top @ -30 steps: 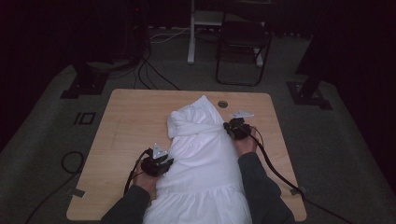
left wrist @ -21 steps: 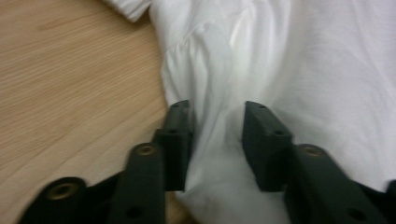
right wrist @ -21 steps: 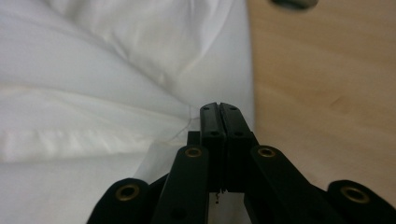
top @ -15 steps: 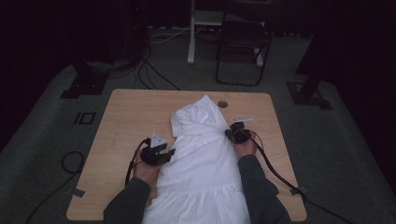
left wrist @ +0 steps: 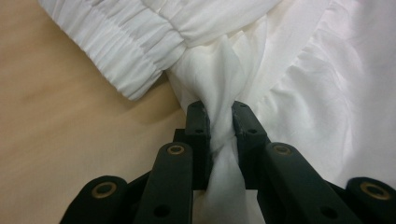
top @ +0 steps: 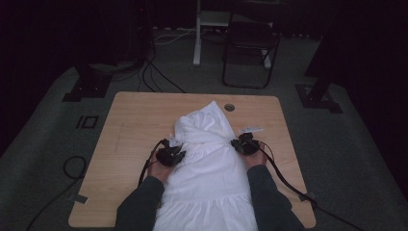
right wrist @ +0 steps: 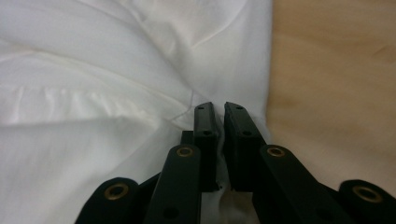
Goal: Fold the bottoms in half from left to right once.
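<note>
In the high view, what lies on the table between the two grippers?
The white garment spans the whole stretch in the high view: the left gripper pinches its one edge, the right gripper the other. No bare wooden table shows between them.

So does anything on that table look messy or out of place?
Nothing is spilled or damaged. The white garment is bunched at its far end and hangs over the table's near edge. Both the left gripper and right gripper pinch its cloth.

Dim high view; bright, soft close-ups
</note>
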A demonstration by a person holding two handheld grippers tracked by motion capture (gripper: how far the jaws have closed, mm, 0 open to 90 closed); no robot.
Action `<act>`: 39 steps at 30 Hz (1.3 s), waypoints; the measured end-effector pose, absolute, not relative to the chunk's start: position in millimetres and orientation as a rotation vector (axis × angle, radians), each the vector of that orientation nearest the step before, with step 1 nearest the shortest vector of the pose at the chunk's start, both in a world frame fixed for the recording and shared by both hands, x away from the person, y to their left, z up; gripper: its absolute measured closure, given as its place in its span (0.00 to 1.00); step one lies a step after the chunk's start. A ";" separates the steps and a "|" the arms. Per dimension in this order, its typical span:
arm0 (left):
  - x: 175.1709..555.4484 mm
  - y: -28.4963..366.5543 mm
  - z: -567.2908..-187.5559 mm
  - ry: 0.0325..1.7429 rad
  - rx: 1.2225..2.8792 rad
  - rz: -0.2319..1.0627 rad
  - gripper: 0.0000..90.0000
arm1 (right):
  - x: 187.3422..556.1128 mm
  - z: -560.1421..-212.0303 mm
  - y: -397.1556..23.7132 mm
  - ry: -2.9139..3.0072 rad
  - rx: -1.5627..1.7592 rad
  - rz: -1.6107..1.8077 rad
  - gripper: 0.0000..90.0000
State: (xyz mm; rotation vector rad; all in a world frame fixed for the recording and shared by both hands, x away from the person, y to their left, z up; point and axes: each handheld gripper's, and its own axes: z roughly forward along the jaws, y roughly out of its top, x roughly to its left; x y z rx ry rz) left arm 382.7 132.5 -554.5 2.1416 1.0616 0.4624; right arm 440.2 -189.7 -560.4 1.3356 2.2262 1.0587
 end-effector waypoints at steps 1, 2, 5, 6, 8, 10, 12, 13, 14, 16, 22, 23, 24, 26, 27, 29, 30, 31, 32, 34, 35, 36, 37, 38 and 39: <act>377.0 135.0 -555.0 1.066 2.134 0.455 0.89 | 429.6 -561.1 -187.4 2.237 1.319 1.066 0.93; 367.1 139.0 -555.1 1.054 2.147 0.457 0.89 | 422.9 -561.5 -186.0 2.247 1.304 1.069 0.93; 345.7 147.4 -554.3 1.043 2.172 0.448 0.88 | 394.3 -563.8 -180.7 2.271 1.258 1.088 0.93; 338.2 150.0 -554.1 1.041 2.179 0.442 0.88 | 385.3 -564.6 -179.3 2.279 1.247 1.098 0.93; 324.6 154.4 -553.5 1.038 2.190 0.421 0.88 | 370.9 -566.2 -176.9 2.285 1.238 1.121 0.93; 314.6 157.3 -553.5 1.032 2.196 0.409 0.88 | 356.1 -567.6 -173.6 2.296 1.223 1.139 0.93; 310.5 160.0 -551.9 1.032 2.195 0.433 0.83 | 349.0 -568.2 -171.3 2.307 1.196 1.142 0.93; 310.3 161.4 -551.2 1.030 2.180 0.447 0.77 | 347.6 -568.3 -170.9 2.305 1.197 1.142 0.93; 311.7 166.4 -548.8 1.038 2.139 0.463 0.73 | 347.5 -568.5 -170.9 2.303 1.199 1.144 0.93; 314.3 172.9 -545.7 1.059 2.085 0.465 0.63 | 348.8 -568.3 -171.5 2.309 1.207 1.151 0.93; 328.3 185.4 -549.1 1.151 2.007 0.482 0.42 | 349.2 -568.9 -171.5 2.307 1.210 1.160 0.93; 329.8 186.4 -549.7 1.159 2.002 0.482 0.39 | 349.2 -569.1 -171.2 2.304 1.212 1.164 0.93; 330.5 190.3 -548.0 1.158 1.971 0.475 0.36 | 349.2 -569.2 -171.1 2.303 1.213 1.166 0.93; 329.6 195.1 -542.9 1.143 1.942 0.484 0.37 | 349.4 -569.2 -171.2 2.303 1.215 1.167 0.93; 329.5 196.7 -540.7 1.143 1.934 0.491 0.37 | 349.3 -569.4 -171.3 2.302 1.214 1.169 0.93; 331.5 201.3 -535.4 1.154 1.908 0.502 0.37 | 349.5 -569.4 -171.3 2.303 1.212 1.170 0.93; 333.7 203.4 -533.1 1.161 1.906 0.514 0.38 | 349.8 -569.4 -171.4 2.305 1.212 1.170 0.93; 336.1 204.6 -531.1 1.172 1.897 0.515 0.38 | 350.0 -569.5 -171.4 2.305 1.212 1.172 0.93; 338.7 204.4 -530.1 1.178 1.901 0.515 0.39 | 349.9 -569.5 -171.3 2.304 1.213 1.172 0.93; 344.0 199.5 -532.7 1.192 1.948 0.527 0.42 | 349.8 -569.5 -171.3 2.303 1.213 1.172 0.93; 346.0 196.1 -536.4 1.193 1.975 0.522 0.42 | 350.1 -569.5 -171.5 2.305 1.212 1.173 0.93; 347.4 193.0 -540.2 1.195 2.003 0.524 0.41 | 350.4 -569.5 -171.6 2.306 1.210 1.174 0.93; 348.5 190.0 -543.7 1.200 2.025 0.531 0.40 | 350.4 -569.5 -171.6 2.306 1.210 1.174 0.93; 349.2 188.1 -546.4 1.199 2.036 0.524 0.39 | 350.2 -569.5 -171.6 2.306 1.211 1.173 0.93; 349.5 186.4 -548.3 1.200 2.038 0.515 0.39 | 350.1 -569.5 -171.5 2.306 1.211 1.173 0.93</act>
